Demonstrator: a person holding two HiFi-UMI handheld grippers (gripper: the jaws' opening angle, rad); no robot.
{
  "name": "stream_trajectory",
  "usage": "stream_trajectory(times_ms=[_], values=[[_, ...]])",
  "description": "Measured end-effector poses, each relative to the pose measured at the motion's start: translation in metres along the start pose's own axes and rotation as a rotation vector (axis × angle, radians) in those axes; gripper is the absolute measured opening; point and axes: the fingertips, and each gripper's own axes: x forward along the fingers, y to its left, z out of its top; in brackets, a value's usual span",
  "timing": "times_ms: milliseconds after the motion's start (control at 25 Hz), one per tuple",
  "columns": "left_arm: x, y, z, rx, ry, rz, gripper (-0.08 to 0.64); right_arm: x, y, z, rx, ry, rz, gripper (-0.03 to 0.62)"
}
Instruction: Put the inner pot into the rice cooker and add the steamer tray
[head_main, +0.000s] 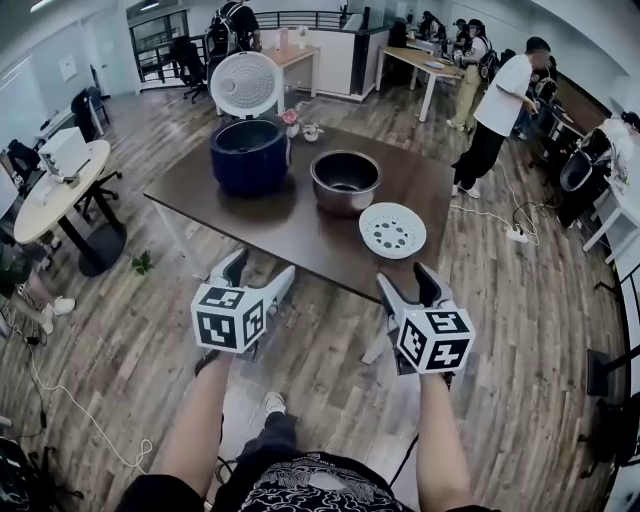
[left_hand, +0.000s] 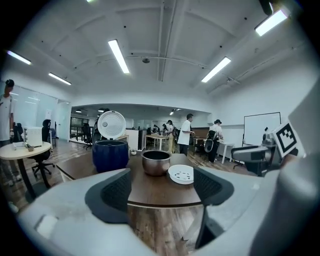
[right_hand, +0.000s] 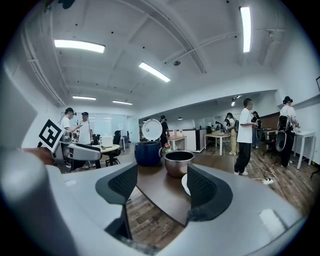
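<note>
Still on the approach I reckon, short of the tabletop (head_main: 290, 230). Left gripper (head_main: 260, 270) and right gripper (head_main: 405, 280) both have fingers wide and empty. The inner pot (head_main: 345, 182) sits mid-tabletop, right of the open rice cooker (head_main: 249, 155), with the steamer tray (head_main: 392, 230) nearer me. Next I'd close in and grab the pot's rim

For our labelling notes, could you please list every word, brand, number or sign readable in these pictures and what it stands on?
No text can be read.
The rice cooker, the pot and the steamer tray show no print.
The left tool and right tool carry only black-and-white square markers, no letters.
The whiteboard shows no writing.
</note>
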Motion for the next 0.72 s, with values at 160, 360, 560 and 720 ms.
stream_trajectory(times_ms=[160, 360, 560, 720], values=[[0.035, 0.039, 0.009, -0.013, 0.016, -0.035, 0.417, 0.039, 0.002, 0.006, 0.008, 0.014, -0.049, 0.325], [0.079, 0.078, 0.026, -0.037, 0.018, -0.095, 0.423, 0.088, 0.001, 0.018, 0.008, 0.023, -0.106, 0.345], [0.114, 0.115, 0.039, -0.053, 0.022, -0.147, 0.426, 0.129, 0.001, 0.03, 0.015, 0.026, -0.162, 0.356], [0.136, 0.133, 0.052, -0.03, 0.02, -0.184, 0.426, 0.153, 0.0, 0.038, 0.024, 0.024, -0.202, 0.356]])
